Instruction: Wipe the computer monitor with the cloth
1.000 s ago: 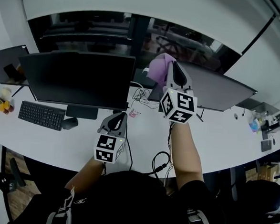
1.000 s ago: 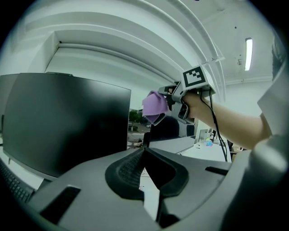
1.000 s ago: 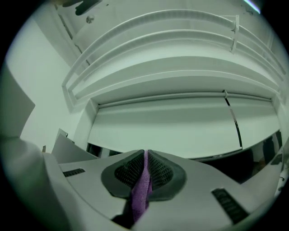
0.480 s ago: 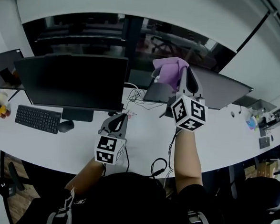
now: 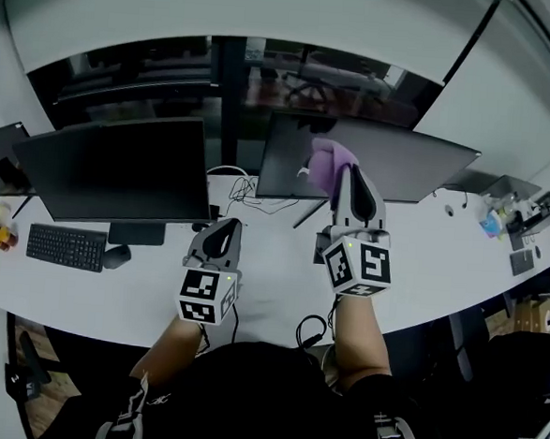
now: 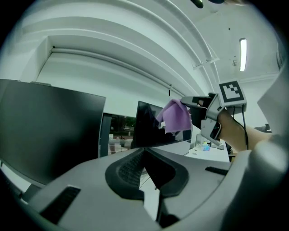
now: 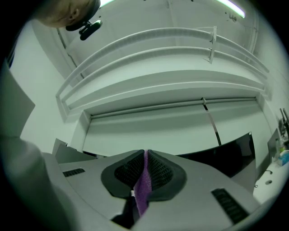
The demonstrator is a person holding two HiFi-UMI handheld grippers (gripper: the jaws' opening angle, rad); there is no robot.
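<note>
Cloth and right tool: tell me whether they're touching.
Touching. The right gripper view shows the cloth clamped between the jaws of the right tool.

R gripper (image 5: 342, 172) up, clamped on cloth (image 5: 324, 159); L gripper (image 5: 224, 227) low, closed.

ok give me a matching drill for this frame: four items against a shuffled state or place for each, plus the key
Items:
1. purple cloth
2. left gripper
3. keyboard
4. right monitor

States/places:
A. shut, holding nothing
B. dark screen just behind the raised cloth
C. clamped in the right gripper
D. left end of the desk, beside the mouse

Pairs: 1-C, 2-A, 3-D, 4-B
</note>
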